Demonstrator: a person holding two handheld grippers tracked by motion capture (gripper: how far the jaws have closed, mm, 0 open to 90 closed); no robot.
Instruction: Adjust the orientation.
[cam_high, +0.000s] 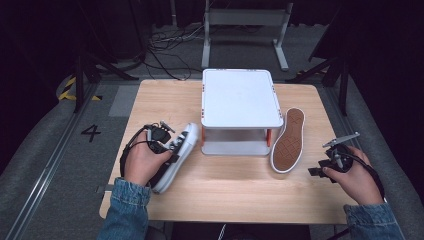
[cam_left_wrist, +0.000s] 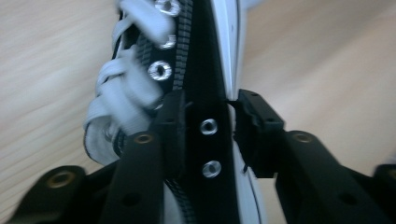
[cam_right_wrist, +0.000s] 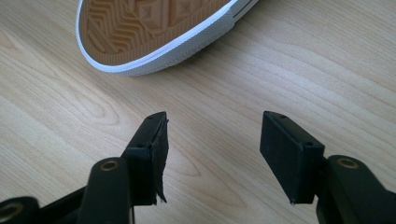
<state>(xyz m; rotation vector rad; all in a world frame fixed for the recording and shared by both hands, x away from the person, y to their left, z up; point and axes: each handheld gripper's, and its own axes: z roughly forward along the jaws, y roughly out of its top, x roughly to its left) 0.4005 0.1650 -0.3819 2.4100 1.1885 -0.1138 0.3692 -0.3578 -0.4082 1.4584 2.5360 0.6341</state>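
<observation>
Standing at the table's twelve o'clock, the white two-tier plastic shoe rack (cam_high: 242, 100) rests on the light wooden table (cam_high: 225, 195), and nothing sits on its top shelf yet. At its three o'clock a black canvas sneaker with a tan rubber sole (cam_high: 288, 141) lies sole up and untouched. At its nine o'clock lies the mate, a black canvas sneaker with white laces and white rubber edging (cam_high: 176, 156), tipped on its side.

The left gripper (cam_left_wrist: 208, 128) straddles that sneaker's eyelet wall: one pad sits inside by the laces, the other against the white rubber edge, and the jaws look clamped on it, though blur hides how firmly. The right gripper (cam_right_wrist: 212, 154) hovers with its jaws wide apart over bare wood, the sole-up sneaker at its eleven o'clock.

Risks, as I judge them: canvas is soft, so a pinch on one thin wall may let the sneaker swing, droop toe-first or slip out when lifted. A dangling shoe could clip the rack's edge and shove the light frame. The inner pad may also snag the white laces (cam_left_wrist: 123, 88) and drag them on release.
</observation>
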